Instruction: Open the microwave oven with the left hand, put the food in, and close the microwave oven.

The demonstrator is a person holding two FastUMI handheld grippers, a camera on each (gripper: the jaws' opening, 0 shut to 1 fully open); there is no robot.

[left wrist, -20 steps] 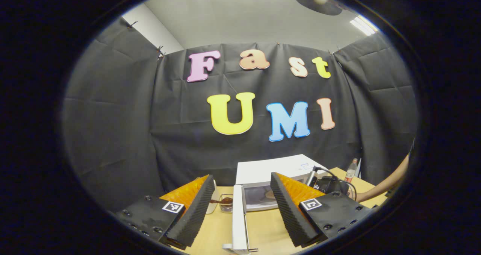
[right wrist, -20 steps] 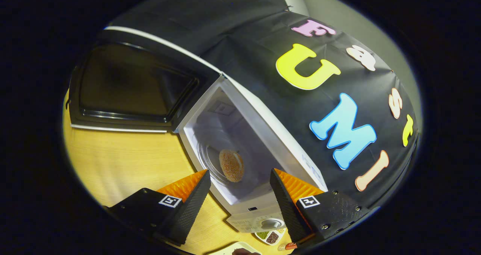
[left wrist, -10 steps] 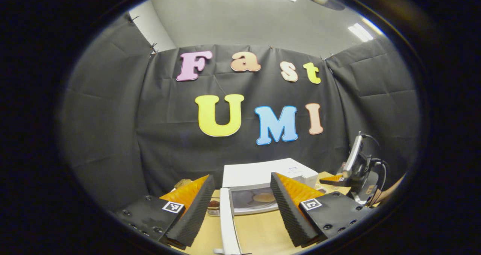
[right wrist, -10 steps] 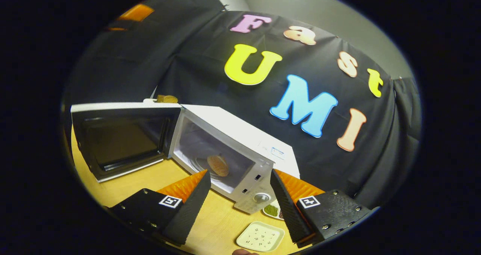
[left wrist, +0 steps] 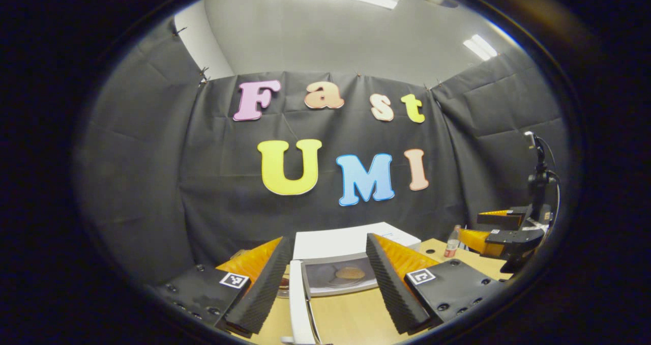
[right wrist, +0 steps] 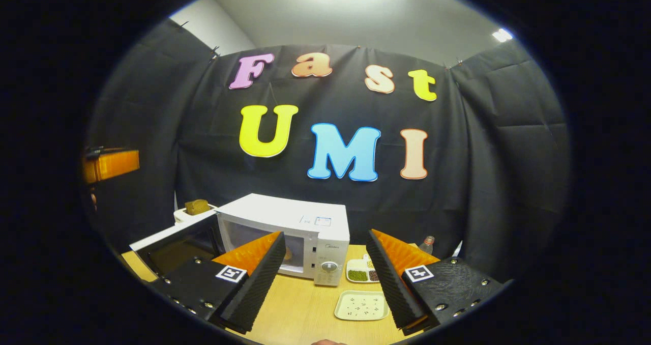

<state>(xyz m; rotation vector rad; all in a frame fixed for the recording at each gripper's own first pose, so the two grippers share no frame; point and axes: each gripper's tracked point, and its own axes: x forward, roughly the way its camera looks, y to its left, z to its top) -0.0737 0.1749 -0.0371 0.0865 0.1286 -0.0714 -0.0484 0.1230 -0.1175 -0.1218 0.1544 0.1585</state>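
Microwave oven [right wrist: 290, 223] sits white toward the back edge of the wooden table [right wrist: 305, 309], its door [right wrist: 173, 243] swung wide open to the side, and in the left gripper view the door [left wrist: 297, 304] shows edge-on, jutting toward the table's near edge. Food [left wrist: 349, 272], a round flat brown piece, lies on the turntable inside the open cavity, so it is in and the door is not yet shut. Left gripper [left wrist: 325, 279] hangs above the near edge of the table, pointing straight at the cavity, fingers spread wide and holding nothing. Right gripper [right wrist: 325, 279] hovers over the near edge too, facing the control side of the oven, fingers well apart and empty; from the left gripper view it [left wrist: 501, 230] floats high off toward the right edge of the table. Just in front of the oven's control panel lies a small divided dish [right wrist: 362, 275] of green and dark grains, and nearer the front edge an empty pale tray [right wrist: 362, 305]. A bottle [right wrist: 428, 243] stands by the back right corner, and a brown lump [right wrist: 196, 206] rests on a white container behind the open door
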